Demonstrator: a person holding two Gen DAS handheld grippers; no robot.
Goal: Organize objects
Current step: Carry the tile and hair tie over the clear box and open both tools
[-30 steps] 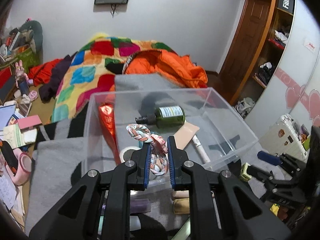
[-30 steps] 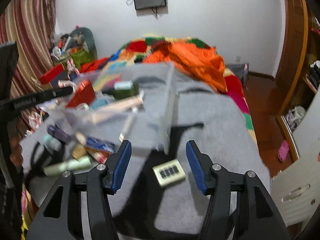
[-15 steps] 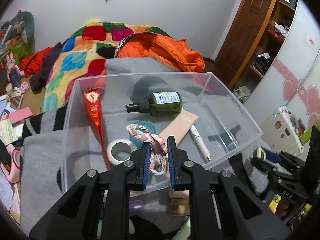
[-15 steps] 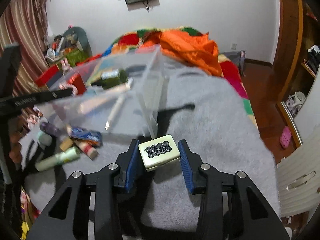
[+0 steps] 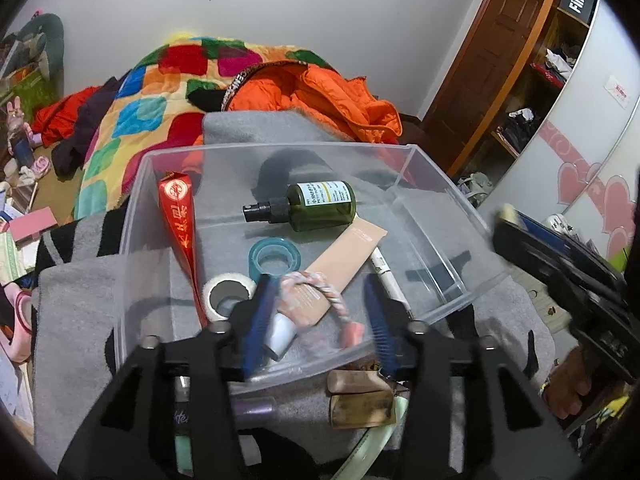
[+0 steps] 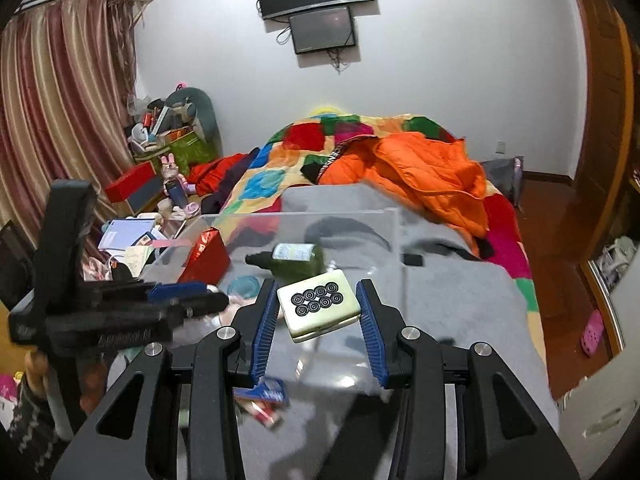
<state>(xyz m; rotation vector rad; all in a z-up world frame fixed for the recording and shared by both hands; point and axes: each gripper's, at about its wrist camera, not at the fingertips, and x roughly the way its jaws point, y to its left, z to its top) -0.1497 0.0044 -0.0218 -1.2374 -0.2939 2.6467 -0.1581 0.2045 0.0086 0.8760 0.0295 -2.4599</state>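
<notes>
The bin point(image 5: 436, 184) was clear, glossy plastic. Under it lay a grey, matt, fuzzy blanket point(image 5: 76, 320). The bottle point(image 5: 320, 206) looked like dark green, shiny plastic with a paper label. The tile point(image 6: 318, 305) was smooth and cream, faintly glossy. The rope point(image 5: 320, 284) was braided cloth. The claw pads point(image 6: 264, 328) were blue and ribbed, on matt black plastic arms with metal screws.

Bed under a grey blanket point(image 5: 76, 312), clear plastic bin point(image 5: 444, 184) on it, orange jacket point(image 5: 320, 96) behind bin, tubes point(image 6: 260, 400) before it
</notes>
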